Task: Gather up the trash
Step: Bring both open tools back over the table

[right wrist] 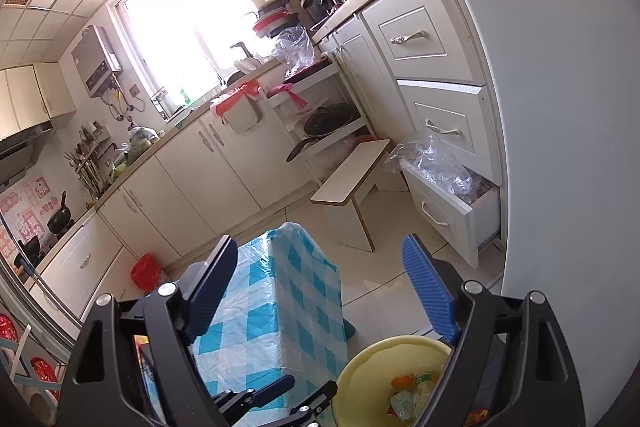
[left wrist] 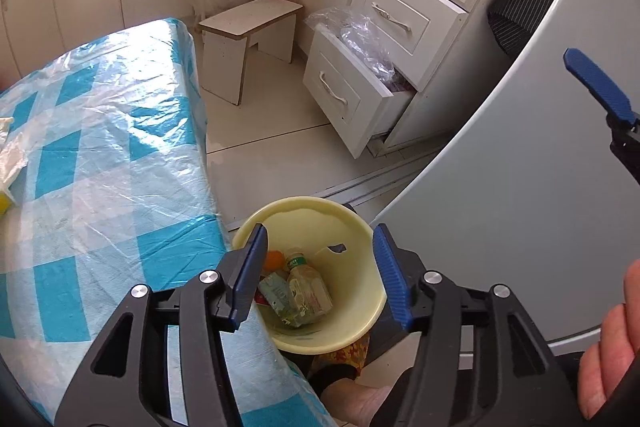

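Observation:
A pale yellow trash bin [left wrist: 360, 227] stands on the floor beside the table, with a plastic bottle [left wrist: 308, 287], a crumpled wrapper [left wrist: 276, 293] and an orange item [left wrist: 276, 259] inside. My left gripper [left wrist: 320, 275] is open and empty, right above the bin's mouth. The bin also shows in the right wrist view [right wrist: 384, 351], bottom right. My right gripper [right wrist: 324, 295] is open and empty, held higher, facing the kitchen. One of its blue fingers [left wrist: 600, 87] shows at the right edge of the left wrist view.
The table with a blue checked cloth under clear plastic [left wrist: 100, 147] fills the left; a white bag [left wrist: 10, 151] lies at its left edge. A grey fridge door [left wrist: 540, 167] stands right. An open drawer with plastic bags [left wrist: 360, 79] and a small white stool [left wrist: 248, 39] stand behind.

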Demonstrator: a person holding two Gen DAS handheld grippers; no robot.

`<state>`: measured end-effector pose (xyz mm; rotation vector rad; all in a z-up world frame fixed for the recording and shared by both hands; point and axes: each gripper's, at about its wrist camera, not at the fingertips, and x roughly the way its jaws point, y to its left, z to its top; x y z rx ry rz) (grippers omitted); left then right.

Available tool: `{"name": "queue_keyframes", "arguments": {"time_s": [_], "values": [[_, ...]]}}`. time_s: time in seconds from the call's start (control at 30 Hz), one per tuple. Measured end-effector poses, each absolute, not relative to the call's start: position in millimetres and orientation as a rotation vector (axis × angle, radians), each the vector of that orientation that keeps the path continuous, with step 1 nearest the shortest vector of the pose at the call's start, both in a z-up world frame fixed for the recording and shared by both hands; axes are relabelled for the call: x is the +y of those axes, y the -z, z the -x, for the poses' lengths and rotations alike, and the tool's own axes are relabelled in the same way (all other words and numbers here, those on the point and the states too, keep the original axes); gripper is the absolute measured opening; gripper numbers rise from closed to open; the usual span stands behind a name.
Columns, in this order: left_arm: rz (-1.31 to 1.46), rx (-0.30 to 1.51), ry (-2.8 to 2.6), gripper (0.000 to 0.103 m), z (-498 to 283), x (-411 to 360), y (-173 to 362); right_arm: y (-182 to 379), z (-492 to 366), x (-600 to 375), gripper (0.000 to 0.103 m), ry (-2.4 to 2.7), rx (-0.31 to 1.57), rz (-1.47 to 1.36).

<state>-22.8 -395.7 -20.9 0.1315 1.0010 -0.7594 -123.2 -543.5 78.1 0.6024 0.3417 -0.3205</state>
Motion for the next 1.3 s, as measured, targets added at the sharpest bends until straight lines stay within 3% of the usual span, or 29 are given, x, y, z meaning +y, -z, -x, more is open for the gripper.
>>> {"name": "queue_keyframes", "arguments": {"time_s": [0.23,0.63,0.77,0.83,1.13,1.2,1.27,1.3], "values": [[-0.142,0.885,0.695,0.067,37,-330,-14,-80,118,-534,0.084,0.315,0.356,-0.578],[-0.075,0.746,0.412,0.071,29,-164,-54,-77,89,-496,0.086,0.237,0.430,-0.502],[-0.080,0.717,0.297,0.078,4,-119,-61,-73,80,-487,0.086,0.211,0.454,-0.498],[-0.093,0.719,0.271,0.084,-18,-105,-58,-71,78,-482,0.086,0.202,0.465,-0.490],[-0.204,0.745,0.291,0.085,-85,-118,-24,-60,62,-472,0.086,0.190,0.527,-0.464],[-0.195,0.745,0.323,0.083,-88,-125,-22,-58,58,-470,0.086,0.184,0.538,-0.459],[-0.191,0.764,0.361,0.066,-88,-132,-20,-57,55,-467,0.086,0.179,0.546,-0.450],[-0.187,0.782,0.375,0.050,-88,-134,-18,-56,53,-466,0.086,0.174,0.550,-0.447]]}}
